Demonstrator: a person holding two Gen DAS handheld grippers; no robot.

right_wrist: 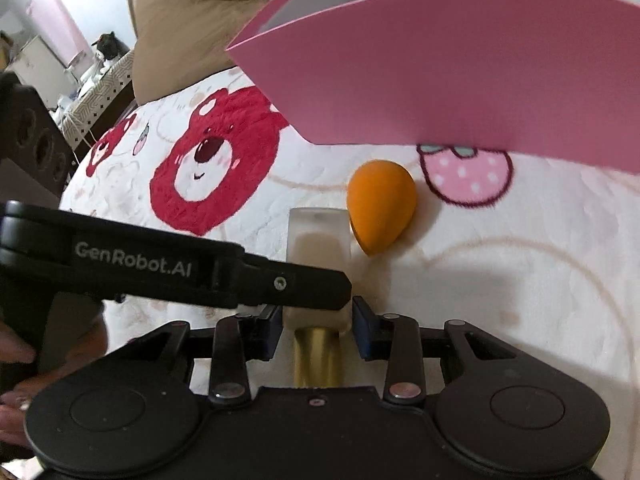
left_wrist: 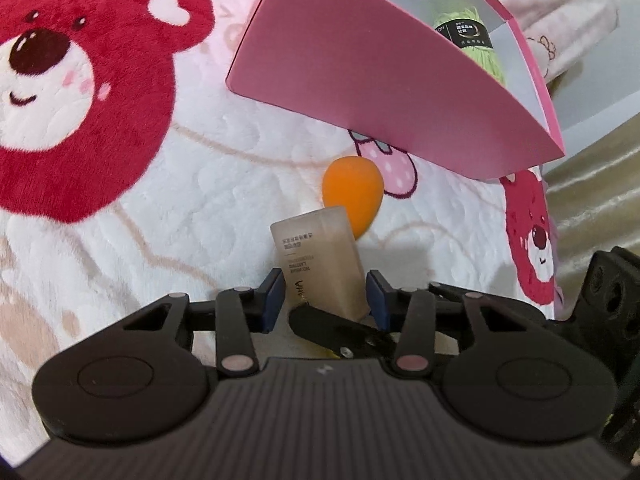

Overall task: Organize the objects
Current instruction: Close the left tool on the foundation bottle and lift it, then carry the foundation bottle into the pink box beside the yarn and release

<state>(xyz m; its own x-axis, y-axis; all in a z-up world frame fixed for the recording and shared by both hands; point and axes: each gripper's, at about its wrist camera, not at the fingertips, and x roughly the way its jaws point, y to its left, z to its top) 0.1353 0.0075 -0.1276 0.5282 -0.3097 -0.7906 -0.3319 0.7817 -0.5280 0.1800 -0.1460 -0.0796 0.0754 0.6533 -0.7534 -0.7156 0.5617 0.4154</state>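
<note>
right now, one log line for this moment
left gripper: shut on tube | right gripper: shut on tube | sponge: on blanket | box: holds yarn

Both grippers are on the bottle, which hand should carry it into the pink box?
Probably right. The right gripper clamps the bottle squarely near its gold cap, and the pink box lies ahead and rightward in both views. The left gripper reaches in from the side.

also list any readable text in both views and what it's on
"GenRobot.AI": white print on the black left gripper arm, right wrist view.
Bottle: upside-down print, too small and blurred to read.
Green yarn in the pink box: black label with white characters, too small to read.
Nothing else legible.
</note>
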